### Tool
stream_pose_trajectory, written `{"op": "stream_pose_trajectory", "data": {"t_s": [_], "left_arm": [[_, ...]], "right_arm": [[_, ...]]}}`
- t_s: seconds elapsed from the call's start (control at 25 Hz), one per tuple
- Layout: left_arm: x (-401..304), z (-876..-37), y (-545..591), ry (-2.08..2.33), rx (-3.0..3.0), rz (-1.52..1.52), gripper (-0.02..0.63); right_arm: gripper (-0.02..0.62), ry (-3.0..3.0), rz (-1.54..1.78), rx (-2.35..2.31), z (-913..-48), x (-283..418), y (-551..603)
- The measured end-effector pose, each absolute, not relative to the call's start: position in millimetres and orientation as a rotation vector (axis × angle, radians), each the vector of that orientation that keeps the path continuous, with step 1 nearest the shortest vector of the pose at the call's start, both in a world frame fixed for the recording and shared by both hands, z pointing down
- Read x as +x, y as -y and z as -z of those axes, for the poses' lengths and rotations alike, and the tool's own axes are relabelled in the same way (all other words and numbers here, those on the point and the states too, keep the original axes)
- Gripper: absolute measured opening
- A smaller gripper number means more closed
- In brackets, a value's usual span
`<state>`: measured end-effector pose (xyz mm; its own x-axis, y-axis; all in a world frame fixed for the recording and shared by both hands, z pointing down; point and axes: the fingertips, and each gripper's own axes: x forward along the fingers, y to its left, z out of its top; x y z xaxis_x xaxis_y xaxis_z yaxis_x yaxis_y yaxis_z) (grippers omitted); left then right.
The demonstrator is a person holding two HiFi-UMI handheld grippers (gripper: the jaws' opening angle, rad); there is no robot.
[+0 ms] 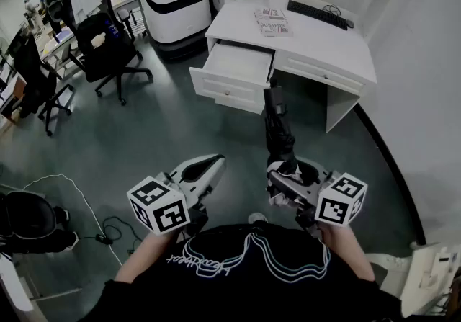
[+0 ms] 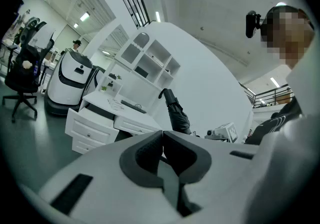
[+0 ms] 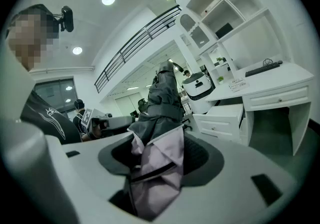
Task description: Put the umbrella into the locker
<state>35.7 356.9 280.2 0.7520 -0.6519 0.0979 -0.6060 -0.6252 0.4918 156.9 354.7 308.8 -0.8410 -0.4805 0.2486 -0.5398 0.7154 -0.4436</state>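
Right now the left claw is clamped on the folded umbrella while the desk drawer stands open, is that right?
Not quite. The right claw holds the folded umbrella, as the right gripper view shows; the left claw is shut with nothing in it. The desk drawer does stand open.

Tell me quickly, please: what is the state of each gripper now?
Left gripper: closed, nothing between its jaws.
Right gripper: closed on the folded umbrella.
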Motion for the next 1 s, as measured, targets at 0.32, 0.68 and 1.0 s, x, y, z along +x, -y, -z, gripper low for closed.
{"op": "stream_pose_trajectory", "data": {"t_s": [0.32, 0.68, 1.0], "left_arm": [[33, -285, -359, 0.911, 2.446, 0.134, 0.005], [3, -302, -368, 0.901, 2.414, 0.184, 0.006], [-23, -324, -329, 0.958, 2.344, 0.154, 0.006]], "right_arm": [[0.244, 2.762, -0.797, 0.875, -316, 153, -360], [0.244, 2.69, -0.857, 0.946, -337, 138, -365], [0.245, 2.694, -0.912, 0.908, -350, 114, -312]]}}
